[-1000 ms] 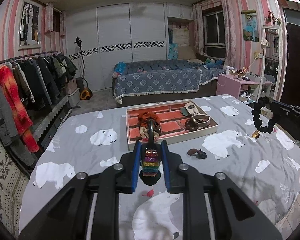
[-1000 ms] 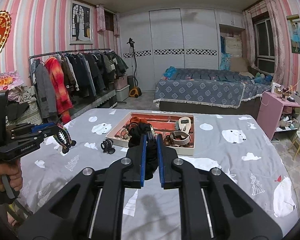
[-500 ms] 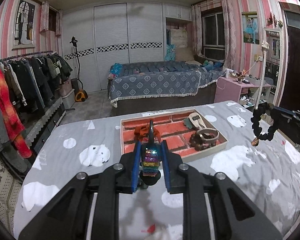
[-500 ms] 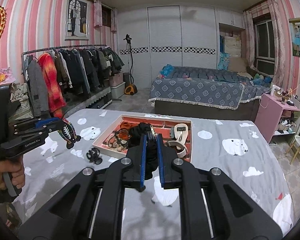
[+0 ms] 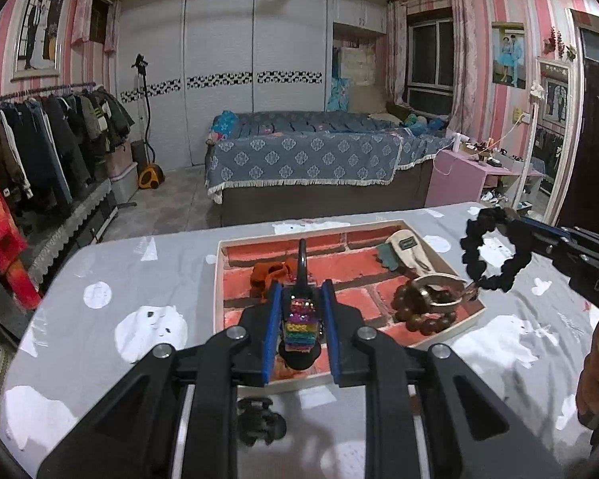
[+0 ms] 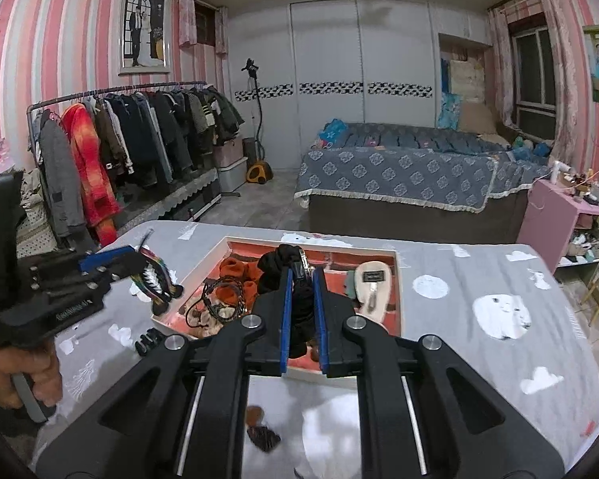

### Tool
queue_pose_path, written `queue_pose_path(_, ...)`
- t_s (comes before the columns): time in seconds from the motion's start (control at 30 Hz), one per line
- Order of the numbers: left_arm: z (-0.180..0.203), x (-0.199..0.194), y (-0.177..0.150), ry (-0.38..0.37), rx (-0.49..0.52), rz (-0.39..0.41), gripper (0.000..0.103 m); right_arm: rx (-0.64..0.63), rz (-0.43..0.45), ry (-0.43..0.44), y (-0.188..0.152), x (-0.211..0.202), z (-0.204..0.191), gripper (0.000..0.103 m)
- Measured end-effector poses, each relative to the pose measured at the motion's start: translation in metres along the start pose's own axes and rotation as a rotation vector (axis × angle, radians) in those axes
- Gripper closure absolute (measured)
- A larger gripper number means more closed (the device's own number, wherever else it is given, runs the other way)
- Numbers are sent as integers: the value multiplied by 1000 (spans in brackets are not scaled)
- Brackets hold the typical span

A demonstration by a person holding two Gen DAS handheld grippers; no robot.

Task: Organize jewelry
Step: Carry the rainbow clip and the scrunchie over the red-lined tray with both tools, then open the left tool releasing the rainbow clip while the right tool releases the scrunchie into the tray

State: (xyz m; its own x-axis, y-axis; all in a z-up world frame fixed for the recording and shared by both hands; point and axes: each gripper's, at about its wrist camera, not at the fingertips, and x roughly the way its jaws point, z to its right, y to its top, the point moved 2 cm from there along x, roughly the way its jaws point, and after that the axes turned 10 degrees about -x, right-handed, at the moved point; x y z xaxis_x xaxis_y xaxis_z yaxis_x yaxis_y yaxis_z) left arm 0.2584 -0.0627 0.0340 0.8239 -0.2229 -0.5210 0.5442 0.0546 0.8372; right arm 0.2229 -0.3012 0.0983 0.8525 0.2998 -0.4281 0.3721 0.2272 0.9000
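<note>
My left gripper (image 5: 299,299) is shut on a rainbow sequin hair clip (image 5: 298,329) and holds it over the near left part of the brick-patterned tray (image 5: 469,321). It also shows in the right wrist view (image 6: 155,275). My right gripper (image 6: 299,279) is shut on a black scrunchie (image 6: 301,311) above the tray's (image 6: 397,299) near edge. In the left wrist view the scrunchie (image 5: 489,253) hangs from it by the tray's right side. The tray holds an orange scrunchie (image 5: 267,273), a brown bead bracelet (image 5: 421,311) and a cream clip (image 5: 407,253).
A small black claw clip (image 5: 259,423) lies on the grey bear-print cloth (image 5: 139,279) just before the tray. A brown clip (image 6: 261,433) lies on the cloth under my right gripper. A bed, a clothes rack and a pink side table stand beyond the table.
Both grippers have moved forward toward the tray, with the clip and the scrunchie still held. The tray now lies directly under both of them.
</note>
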Motion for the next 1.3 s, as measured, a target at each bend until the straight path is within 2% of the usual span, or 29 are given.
queue_pose_path(0.33,-17,71,-22,-15,-39,-66,82,60,-89,32,-30,84,10,92)
queue_pose_path(0.47,-16,77,-22,-21,-25,-51,82,45,-134,4,-42,101,11,91)
queue_pose_path(0.63,-22,88,-32,-21,-25,-91,82,34,-176,-31,-54,115,10,91)
queue_pose_path(0.73,-27,86,-32,-25,-38,-84,81,33,-188,-42,-60,118,12,90)
queue_pose_path(0.77,-28,85,-30,-23,-40,-79,78,30,-185,-49,-60,118,12,90)
queue_pose_path(0.83,-30,82,-30,-13,-43,-66,61,24,-177,-67,-60,116,12,87)
queue_pose_path(0.87,-31,81,-30,-4,-46,-59,45,23,-176,-70,-61,116,13,78)
queue_pose_path(0.9,-32,80,-30,9,-50,-51,35,26,-172,-77,-61,115,14,72)
queue_pose_path(0.93,-34,79,-31,17,-55,-42,35,29,-169,-86,-61,114,15,62)
queue_pose_path(0.97,-35,78,-30,14,-57,-43,35,34,-166,-91,-61,111,16,60)
queue_pose_path(1.13,-36,69,-24,1,-68,-24,33,44,-132,-93,-54,97,19,57)
queue_pose_path(1.3,-36,40,-12,-14,-84,15,30,60,-79,-90,-42,72,21,53)
